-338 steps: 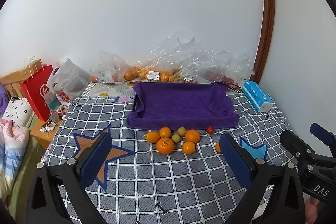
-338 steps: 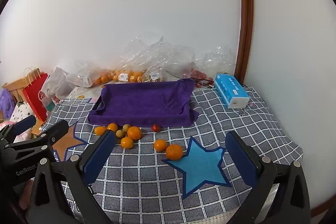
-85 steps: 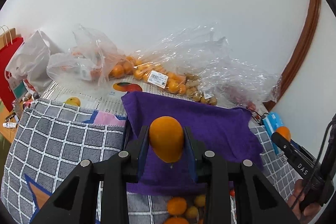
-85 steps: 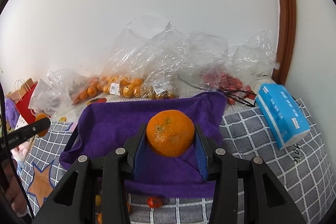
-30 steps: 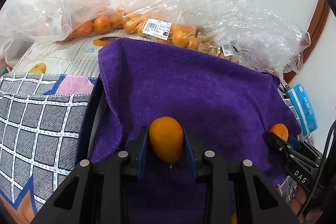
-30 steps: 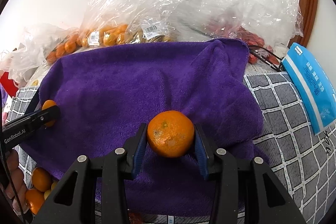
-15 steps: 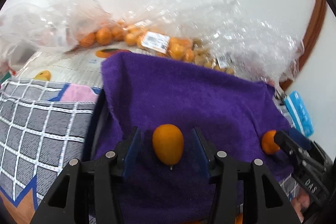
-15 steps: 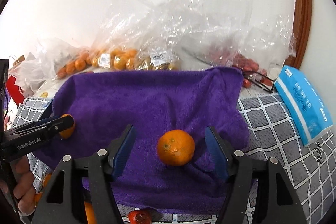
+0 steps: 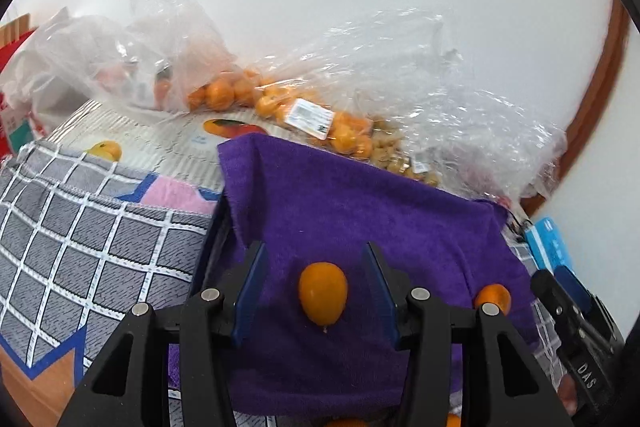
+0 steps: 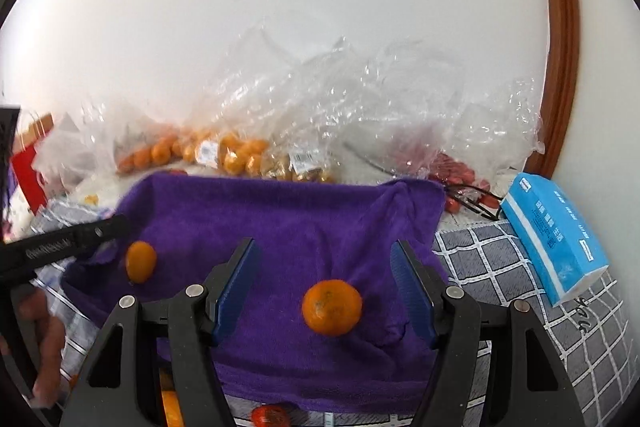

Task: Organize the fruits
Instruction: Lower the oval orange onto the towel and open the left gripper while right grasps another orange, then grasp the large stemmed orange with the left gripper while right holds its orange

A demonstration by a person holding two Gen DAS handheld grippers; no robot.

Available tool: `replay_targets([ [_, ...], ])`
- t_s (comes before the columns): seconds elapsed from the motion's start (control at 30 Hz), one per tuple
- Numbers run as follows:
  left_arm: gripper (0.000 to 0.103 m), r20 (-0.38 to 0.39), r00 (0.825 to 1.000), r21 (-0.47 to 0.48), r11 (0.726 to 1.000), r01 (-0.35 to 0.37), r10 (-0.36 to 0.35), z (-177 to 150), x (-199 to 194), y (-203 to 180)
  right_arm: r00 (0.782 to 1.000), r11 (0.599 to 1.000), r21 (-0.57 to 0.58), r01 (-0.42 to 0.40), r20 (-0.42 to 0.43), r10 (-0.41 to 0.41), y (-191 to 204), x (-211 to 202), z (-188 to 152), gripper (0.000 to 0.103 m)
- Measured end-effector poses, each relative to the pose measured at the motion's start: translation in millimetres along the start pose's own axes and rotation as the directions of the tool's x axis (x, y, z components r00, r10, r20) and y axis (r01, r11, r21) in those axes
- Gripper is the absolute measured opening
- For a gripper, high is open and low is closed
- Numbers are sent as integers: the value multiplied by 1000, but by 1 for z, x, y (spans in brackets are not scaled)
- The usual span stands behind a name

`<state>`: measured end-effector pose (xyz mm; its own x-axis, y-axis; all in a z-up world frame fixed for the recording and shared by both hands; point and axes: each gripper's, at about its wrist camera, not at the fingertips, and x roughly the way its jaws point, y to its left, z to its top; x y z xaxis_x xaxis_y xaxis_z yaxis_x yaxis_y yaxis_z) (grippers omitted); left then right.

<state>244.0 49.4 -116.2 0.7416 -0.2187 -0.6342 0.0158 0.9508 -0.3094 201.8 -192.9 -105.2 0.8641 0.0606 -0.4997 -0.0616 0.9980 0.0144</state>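
Left wrist view: a second ago the left gripper (image 9: 316, 293) was clamped on the oval orange fruit (image 9: 323, 293); now its blue pads (image 9: 250, 289) stand clear of the fruit on both sides, jaws released and holding nothing. The fruit lies on the purple towel (image 9: 360, 211), between the two fingers but touching neither, toward the towel's near left part. Compared with the frame from a second ago, the camera sits higher and farther back, so more of the white wall and the clear plastic bags (image 9: 400, 87) of oranges along the far edge of the towel shows. At the right edge of this view the round mandarin (image 9: 493, 298) rests on the towel just beside the tip of the other gripper.

Right wrist view: the right gripper (image 10: 326, 283) likewise gripped the round mandarin (image 10: 332, 307) a second ago and has let it go. Its jaws are spread with a clear gap on either side of the mandarin, which sits on the purple towel (image 10: 320, 219) between the fingers, nearer the right pad than the left, in the towel's near right part. The oval orange fruit (image 10: 141, 261) lies well to the left on the same towel, just below the black finger of the left gripper. A blue tissue pack (image 10: 556, 239) lies on the grey checked bedcover (image 10: 520, 267) to the right of the towel. At the near edge, past the towel's front, a red fruit (image 10: 270, 415) and part of an orange one peek out on the bedcover.
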Motion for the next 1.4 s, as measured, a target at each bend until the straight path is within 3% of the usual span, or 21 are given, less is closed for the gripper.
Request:
replay_targets([
  [0.23, 48, 38, 999, 57, 998, 29, -31, -1, -16, -8, 999, 999, -27, 40, -19, -40, 8, -20, -3, 68],
  [0.3, 53, 53, 998, 44, 998, 42, -45, -1, -22, -7, 998, 999, -7, 41, -51, -41, 6, -29, -12, 68],
  [0.37, 59, 66, 996, 30, 998, 59, -61, 0, -26, -5, 995, 1000, 7, 28, -94, -27, 4, -34, -24, 68],
  [0.7, 61, 98, 991, -14, 995, 98, -96, 1, -39, 4, 957, 992, 114, -59, -277, 89, -2, -50, -100, 67],
  [0.77, 61, 107, 990, -5, 996, 92, -91, 0, -40, 2, 951, 994, 97, -53, -299, 79, 3, -47, -110, 59],
  [0.8, 61, 110, 990, 5, 996, 87, -87, -1, -40, 1, 946, 996, 77, -44, -317, 66, 5, -45, -113, 43],
  [0.83, 61, 111, 990, 15, 997, 82, -83, -2, -41, -1, 950, 998, 52, -19, -311, 34, 8, -45, -114, 34],
  [0.97, 61, 126, 987, 54, 994, 95, -101, -5, -48, -8, 954, 997, 74, -7, -299, 29, 7, -48, -115, 34],
  [1.23, 61, 11, 997, 108, 991, 79, -81, -31, -73, -10, 958, 993, 117, -28, -282, 60, -2, -52, -113, 34],
  [1.4, 61, -124, 985, 125, 983, 136, -121, -68, -79, -1, 960, 992, 123, -39, -271, 72, -2, -54, -112, 34],
])
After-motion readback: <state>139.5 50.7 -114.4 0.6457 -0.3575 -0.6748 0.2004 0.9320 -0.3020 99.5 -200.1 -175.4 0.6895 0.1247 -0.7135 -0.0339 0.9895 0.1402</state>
